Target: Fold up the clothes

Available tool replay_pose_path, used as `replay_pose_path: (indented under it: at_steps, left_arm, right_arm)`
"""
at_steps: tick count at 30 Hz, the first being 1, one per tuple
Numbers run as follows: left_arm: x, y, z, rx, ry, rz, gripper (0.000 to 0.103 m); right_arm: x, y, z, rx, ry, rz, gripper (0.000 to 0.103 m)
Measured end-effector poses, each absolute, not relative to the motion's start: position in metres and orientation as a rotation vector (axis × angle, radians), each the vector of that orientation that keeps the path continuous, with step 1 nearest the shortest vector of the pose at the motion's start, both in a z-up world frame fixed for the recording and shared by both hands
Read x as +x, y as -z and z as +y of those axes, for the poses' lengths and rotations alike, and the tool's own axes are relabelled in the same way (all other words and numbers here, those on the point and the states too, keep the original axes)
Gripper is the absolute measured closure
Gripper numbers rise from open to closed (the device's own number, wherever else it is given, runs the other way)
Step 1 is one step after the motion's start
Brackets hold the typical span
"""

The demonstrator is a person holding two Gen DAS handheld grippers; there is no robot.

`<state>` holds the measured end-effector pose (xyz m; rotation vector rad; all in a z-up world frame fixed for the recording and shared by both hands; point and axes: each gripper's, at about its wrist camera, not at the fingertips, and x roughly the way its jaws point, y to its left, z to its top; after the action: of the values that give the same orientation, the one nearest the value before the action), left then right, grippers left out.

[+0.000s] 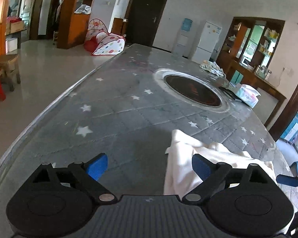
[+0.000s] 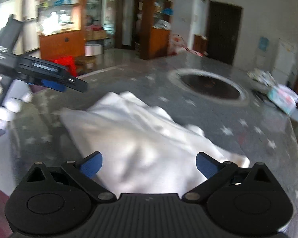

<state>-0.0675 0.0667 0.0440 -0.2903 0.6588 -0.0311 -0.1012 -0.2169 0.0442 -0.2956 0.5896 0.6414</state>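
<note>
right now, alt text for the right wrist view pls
A crumpled white cloth lies on a grey star-patterned table, between the right gripper's open blue fingers. At left, a white-gloved hand holds the left gripper.

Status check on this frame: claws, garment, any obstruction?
Left claw open, empty, over bare table. Right claw open above white garment, not gripping. Garment crumpled, unfolded. Tissue pack far off; nothing in the way.
</note>
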Motion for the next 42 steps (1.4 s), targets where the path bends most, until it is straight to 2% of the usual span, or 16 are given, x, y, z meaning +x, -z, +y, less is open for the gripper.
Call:
replay_pose_path:
  at_steps: [5, 7, 12, 14, 15, 23, 34, 37, 38, 40, 42]
  left_arm:
    - [-0.076, -0.042, 0.080, -0.330, 0.036, 0.654, 0.011]
    - [-0.079, -0.041, 0.085, -0.346, 0.038, 0.652, 0.011]
    - [-0.086, -0.039, 0.098, -0.381, 0.043, 0.649, 0.011]
    - [-0.087, -0.038, 0.102, -0.391, 0.046, 0.649, 0.011]
    - [-0.088, -0.038, 0.104, -0.395, 0.047, 0.650, 0.011]
    - [-0.092, -0.034, 0.112, -0.419, 0.069, 0.652, 0.010]
    - [-0.089, -0.035, 0.117, -0.478, 0.095, 0.661, 0.011]
    - [-0.089, -0.035, 0.114, -0.499, 0.121, 0.668, 0.011]
    - [-0.088, -0.035, 0.113, -0.505, 0.128, 0.671, 0.011]
    - [-0.087, -0.035, 0.111, -0.524, 0.145, 0.681, 0.011]
    - [-0.085, -0.034, 0.109, -0.553, 0.163, 0.691, 0.010]
  right_arm:
    - [-0.118, -0.053, -0.174, -0.418, -0.755, 0.547, 0.014]
    - [-0.120, -0.055, -0.160, -0.434, -0.795, 0.547, 0.025]
    - [-0.124, -0.057, -0.122, -0.476, -0.905, 0.554, 0.040]
    - [-0.124, -0.054, -0.113, -0.475, -0.923, 0.563, 0.042]
    - [-0.123, -0.052, -0.108, -0.474, -0.932, 0.568, 0.047]
    - [-0.115, -0.033, -0.080, -0.460, -0.981, 0.643, 0.046]
    - [-0.115, -0.039, -0.080, -0.524, -0.906, 0.592, 0.047]
    - [-0.114, -0.031, -0.075, -0.559, -0.887, 0.598, 0.050]
    - [-0.114, -0.030, -0.075, -0.565, -0.878, 0.590, 0.053]
    - [-0.112, -0.029, -0.075, -0.572, -0.858, 0.577, 0.072]
    - [-0.106, -0.033, -0.080, -0.526, -0.844, 0.590, 0.084]
